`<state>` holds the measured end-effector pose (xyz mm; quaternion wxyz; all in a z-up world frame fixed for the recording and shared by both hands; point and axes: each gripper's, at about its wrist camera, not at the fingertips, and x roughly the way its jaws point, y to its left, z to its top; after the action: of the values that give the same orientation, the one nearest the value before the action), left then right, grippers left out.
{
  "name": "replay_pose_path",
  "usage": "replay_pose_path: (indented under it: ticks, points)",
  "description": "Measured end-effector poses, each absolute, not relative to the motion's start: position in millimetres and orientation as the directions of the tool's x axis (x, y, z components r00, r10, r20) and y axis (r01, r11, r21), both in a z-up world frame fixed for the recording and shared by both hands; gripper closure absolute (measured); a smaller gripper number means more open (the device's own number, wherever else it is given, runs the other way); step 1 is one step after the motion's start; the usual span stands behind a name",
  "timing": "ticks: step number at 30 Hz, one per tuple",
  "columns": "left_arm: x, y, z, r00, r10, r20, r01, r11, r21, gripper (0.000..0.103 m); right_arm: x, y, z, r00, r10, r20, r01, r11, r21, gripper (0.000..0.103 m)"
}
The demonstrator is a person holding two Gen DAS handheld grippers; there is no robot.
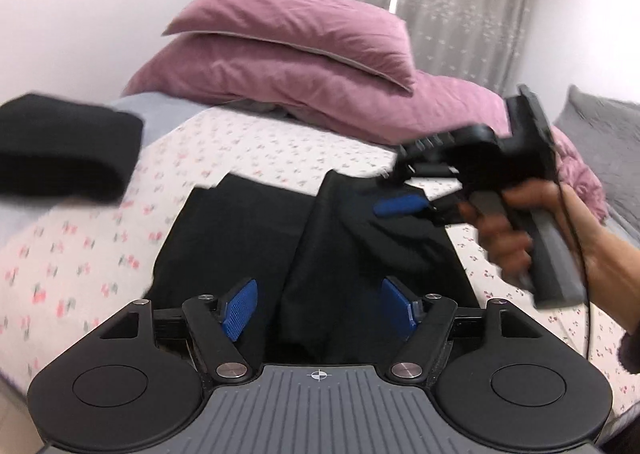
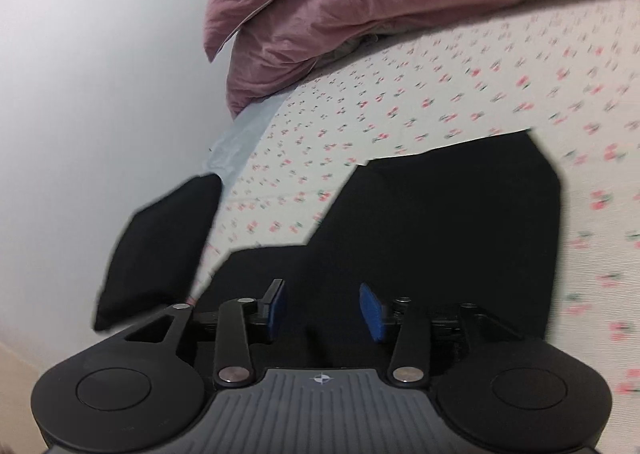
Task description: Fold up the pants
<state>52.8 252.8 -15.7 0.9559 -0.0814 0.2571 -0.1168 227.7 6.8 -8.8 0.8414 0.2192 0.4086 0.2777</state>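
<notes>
black pants (image 1: pixel 320 246) lie flat on the flowered bed (image 1: pixel 100 254).

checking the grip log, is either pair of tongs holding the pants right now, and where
Nothing is held. The left tongs and right tongs both stand open above the black pants, pads clear of the cloth.

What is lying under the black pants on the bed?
The black pants lie on the white floral bedsheet, which shows all around them. Whatever the sheet covers, and anything directly beneath the pants, is hidden.
</notes>
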Motion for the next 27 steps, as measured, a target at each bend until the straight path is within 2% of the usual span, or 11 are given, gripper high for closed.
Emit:
replay_pose_path:
  ticks: [6, 9, 12, 15, 17, 18, 20, 22, 24, 27]
  points:
    - [108.2, 252.1, -12.4, 0.788, -0.356, -0.502, 0.227, 0.926, -0.302, 0.038, 204.4, -26.5, -11.4, 0.55, 0.623, -0.556, -0.305, 0.77, 0.561, 0.05]
    - [130.8, 249.2, -18.8, 0.77, -0.371, -0.519, 0.206, 0.914, -0.349, 0.045, 198.1, -34.6, -14.4, 0.567, 0.608, -0.555, -0.309, 0.782, 0.542, 0.048]
    - [148.6, 243.0, -25.8, 0.759, -0.342, -0.554, 0.167, 0.925, -0.341, 0.054, 189.7, -42.4, -18.1, 0.573, 0.612, -0.545, -0.325, 0.78, 0.535, 0.044]
    - [165.3, 237.9, -31.6, 0.749, -0.324, -0.577, 0.132, 0.928, -0.35, 0.066, 183.7, -45.0, -21.4, 0.581, 0.608, -0.542, -0.342, 0.786, 0.515, 0.043]
    - [174.6, 236.0, -34.2, 0.746, -0.313, -0.588, 0.106, 0.928, -0.358, 0.07, 179.7, -45.9, -22.9, 0.585, 0.601, -0.545, -0.352, 0.793, 0.498, 0.042]
    - [178.3, 235.1, -35.6, 0.745, -0.3, -0.595, 0.088, 0.929, -0.359, 0.077, 178.3, -46.5, -23.4, 0.585, 0.6, -0.546, -0.355, 0.794, 0.493, 0.042]
    - [183.2, 234.2, -37.0, 0.743, -0.282, -0.607, 0.055, 0.929, -0.365, 0.083, 175.9, -47.0, -25.1, 0.585, 0.6, -0.545, -0.358, 0.795, 0.49, 0.041]
    - [184.7, 232.2, -36.1, 0.74, -0.273, -0.614, 0.031, 0.927, -0.374, 0.096, 175.1, -47.4, -26.1, 0.587, 0.601, -0.543, -0.354, 0.794, 0.495, 0.04]
    - [180.5, 228.0, -29.2, 0.759, -0.262, -0.596, 0.032, 0.929, -0.368, 0.1, 174.2, -48.8, -25.8, 0.589, 0.602, -0.539, -0.35, 0.791, 0.502, 0.04]
    - [165.4, 223.8, -10.9, 0.813, -0.23, -0.534, 0.053, 0.944, -0.324, 0.101, 172.4, -51.2, -24.3, 0.589, 0.606, -0.535, -0.35, 0.788, 0.507, 0.039]
